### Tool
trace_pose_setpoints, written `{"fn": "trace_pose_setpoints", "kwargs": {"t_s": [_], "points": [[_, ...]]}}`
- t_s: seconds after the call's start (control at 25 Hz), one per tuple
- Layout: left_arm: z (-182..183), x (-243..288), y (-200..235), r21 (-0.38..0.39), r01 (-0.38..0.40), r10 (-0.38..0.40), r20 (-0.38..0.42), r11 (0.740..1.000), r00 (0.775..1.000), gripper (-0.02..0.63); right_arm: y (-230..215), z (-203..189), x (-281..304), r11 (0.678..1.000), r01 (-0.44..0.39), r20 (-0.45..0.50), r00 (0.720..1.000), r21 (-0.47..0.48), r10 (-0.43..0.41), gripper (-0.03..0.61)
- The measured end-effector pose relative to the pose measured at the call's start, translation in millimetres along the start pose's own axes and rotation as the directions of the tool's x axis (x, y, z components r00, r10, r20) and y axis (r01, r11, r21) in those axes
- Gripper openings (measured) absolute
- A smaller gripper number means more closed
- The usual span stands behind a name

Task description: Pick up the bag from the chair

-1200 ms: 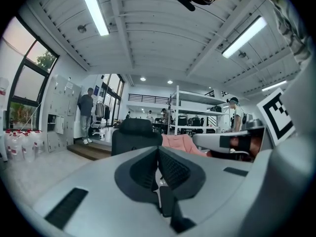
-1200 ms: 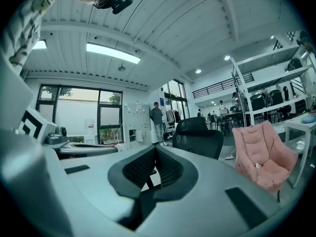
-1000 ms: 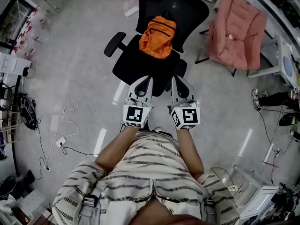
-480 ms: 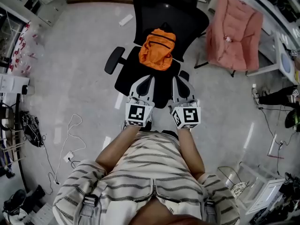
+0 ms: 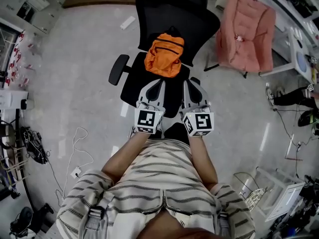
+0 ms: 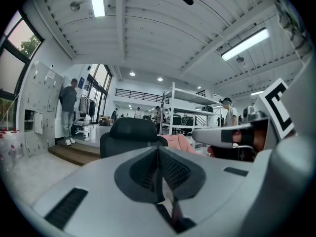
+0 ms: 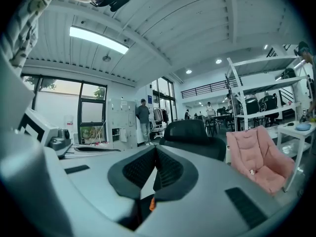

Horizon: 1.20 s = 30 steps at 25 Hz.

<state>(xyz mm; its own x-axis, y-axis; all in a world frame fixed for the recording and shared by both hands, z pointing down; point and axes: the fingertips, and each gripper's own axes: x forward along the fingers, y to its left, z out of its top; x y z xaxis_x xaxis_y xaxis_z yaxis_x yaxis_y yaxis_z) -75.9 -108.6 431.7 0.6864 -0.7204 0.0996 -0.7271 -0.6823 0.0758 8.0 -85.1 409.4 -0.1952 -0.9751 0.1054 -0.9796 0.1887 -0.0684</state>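
Task status: not started in any practical sense.
- Orange bag (image 5: pixel 164 55) lies on the seat of the black office chair (image 5: pixel 177 11), leaning toward the backrest, untouched.
- From the person in the striped top, bag and chair sit at 12 o'clock.
- Both claws are held side by side, pointing at the chair's front edge, short of the bag and apart from it.

Claws:
- Left claw (image 5: pixel 156 85): jaws pressed together, nothing between them. The left gripper view shows the pads meeting at the tip.
- Right claw (image 5: pixel 188 85): jaws also closed at the tip, holding nothing. A sliver of orange shows low through the gap behind the pads in the right gripper view, probably the bag beyond.

Left to do, by my reading: spread at least one claw, reach in over the seat, close on the fabric or a strap, and lift the bag clear of the chair.

Surroundings: pink padded chair (image 5: pixel 244 31) at 2 o'clock, white cable (image 5: pixel 79 148) on the floor at 8 o'clock.

Writing:
- No readable words anywhere.
- Marker cubes on both claws carry black-and-white square patterns only.
- No brand visible on bag or chair; far labels too small to read.
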Motion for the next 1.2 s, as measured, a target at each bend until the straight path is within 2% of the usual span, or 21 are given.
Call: {"fn": "trace_pose_setpoints", "kwargs": {"t_s": [0.24, 0.64, 0.88, 1.2], "points": [[-5, 23, -2, 0.014, -0.018, 0.018, -0.019, 1.000, 1.000, 0.023, -22, -5, 16, 1.000, -0.020, 0.003, 1.000, 0.018, 0.020, 0.017], [-14, 63, 3, -0.013, -0.068, 0.068, -0.051, 0.998, 0.996, 0.023, -53, -6, 36, 0.998, -0.052, -0.004, 0.999, 0.017, 0.052, 0.017], [-25, 91, 7, -0.018, -0.092, 0.091, -0.070, 0.996, 0.993, 0.023, -69, -20, 43, 0.998, -0.063, -0.033, 0.997, 0.025, 0.064, 0.017], [-41, 124, 23, -0.014, -0.096, 0.093, -0.125, 0.995, 0.988, 0.023, -75, -32, 54, 0.996, -0.072, -0.054, 0.996, 0.043, 0.074, 0.017]]}}
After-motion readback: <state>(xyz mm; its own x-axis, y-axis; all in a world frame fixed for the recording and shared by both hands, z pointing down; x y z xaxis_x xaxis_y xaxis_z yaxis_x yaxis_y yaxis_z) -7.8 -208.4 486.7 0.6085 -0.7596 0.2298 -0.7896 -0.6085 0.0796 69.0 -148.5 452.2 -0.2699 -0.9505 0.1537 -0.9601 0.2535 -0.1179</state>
